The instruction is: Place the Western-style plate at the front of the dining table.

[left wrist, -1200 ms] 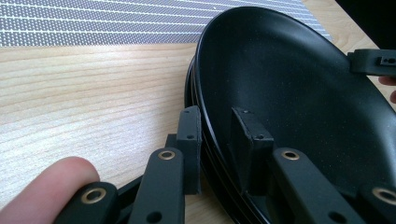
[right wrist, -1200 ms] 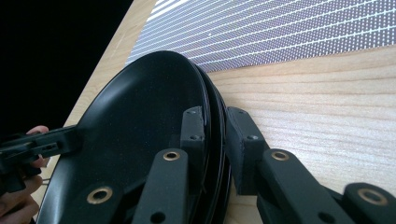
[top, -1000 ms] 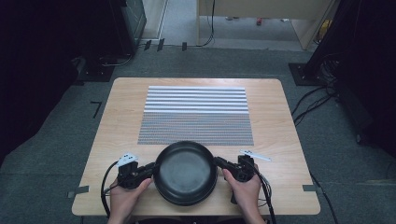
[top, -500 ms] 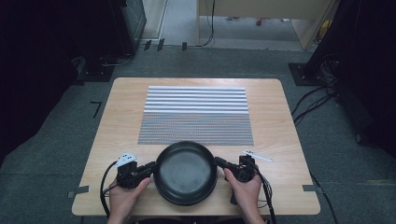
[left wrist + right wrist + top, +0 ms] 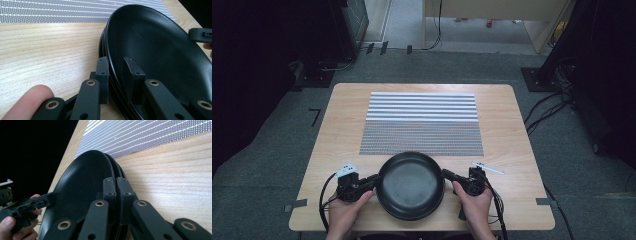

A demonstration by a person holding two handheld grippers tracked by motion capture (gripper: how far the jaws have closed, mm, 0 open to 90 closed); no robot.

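A stack of black plates [image 5: 410, 186] sits near the front edge of the wooden table [image 5: 337, 135], between the person's two hands. My left gripper [image 5: 374, 181] holds the stack's left rim: in the left gripper view one jaw is outside the rims and the other inside the top plate [image 5: 160, 55], with the gripper [image 5: 117, 70] shut on them. My right gripper [image 5: 446, 175] clamps the right rim. In the right gripper view its jaws [image 5: 116, 186] stand close together, pinched on the plates' edge [image 5: 82, 182]. Whether the stack rests on the table or is lifted, I cannot tell.
A grey and white striped mat [image 5: 422, 122] covers the middle of the table, just beyond the plates. A thin white strip [image 5: 488, 168] lies on the wood by the right hand. Cables trail from both grippers over the front edge.
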